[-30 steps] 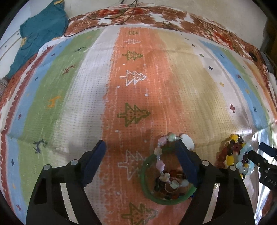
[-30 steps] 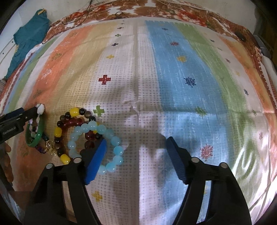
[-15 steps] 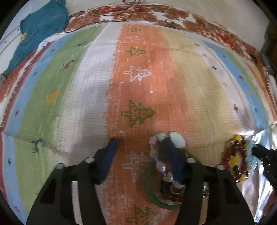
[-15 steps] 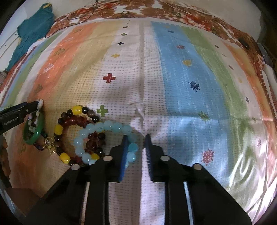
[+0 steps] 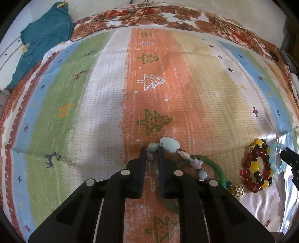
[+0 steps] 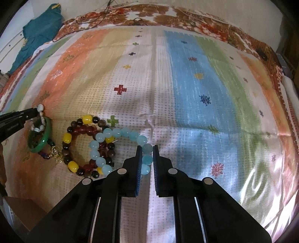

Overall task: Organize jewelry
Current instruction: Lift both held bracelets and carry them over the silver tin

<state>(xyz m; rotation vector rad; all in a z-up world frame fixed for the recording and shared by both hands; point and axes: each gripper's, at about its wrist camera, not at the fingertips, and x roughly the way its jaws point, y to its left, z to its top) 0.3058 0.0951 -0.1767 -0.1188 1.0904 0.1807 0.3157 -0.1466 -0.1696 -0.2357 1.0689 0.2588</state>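
My left gripper point(image 5: 151, 151) points down at the striped cloth, and its jaws are closing, with the pads pressed on small beads of a pastel charm bracelet point(image 5: 169, 144). That bracelet trails right across a green bangle point(image 5: 214, 166). In the right wrist view my right gripper point(image 6: 146, 149) is shut on a bead of the light blue bracelet point(image 6: 119, 132). The blue bracelet overlaps a red, yellow and dark bead bracelet point(image 6: 68, 138). The green bangle point(image 6: 46, 138) lies left of them, beside the left gripper's point(image 6: 35, 111) tips.
All the jewelry lies on a striped patterned cloth point(image 5: 104, 93) over a brown floral bedcover point(image 5: 168, 16). A teal garment point(image 5: 43, 37) and a thin black cable point(image 5: 112, 20) lie at the far left. A small gold charm point(image 6: 56, 153) rests by the bangle.
Both grippers went from wide open to shut. The left closed on the pastel bracelet's beads, and the right closed on a light blue bead. Neither hand shifted much.
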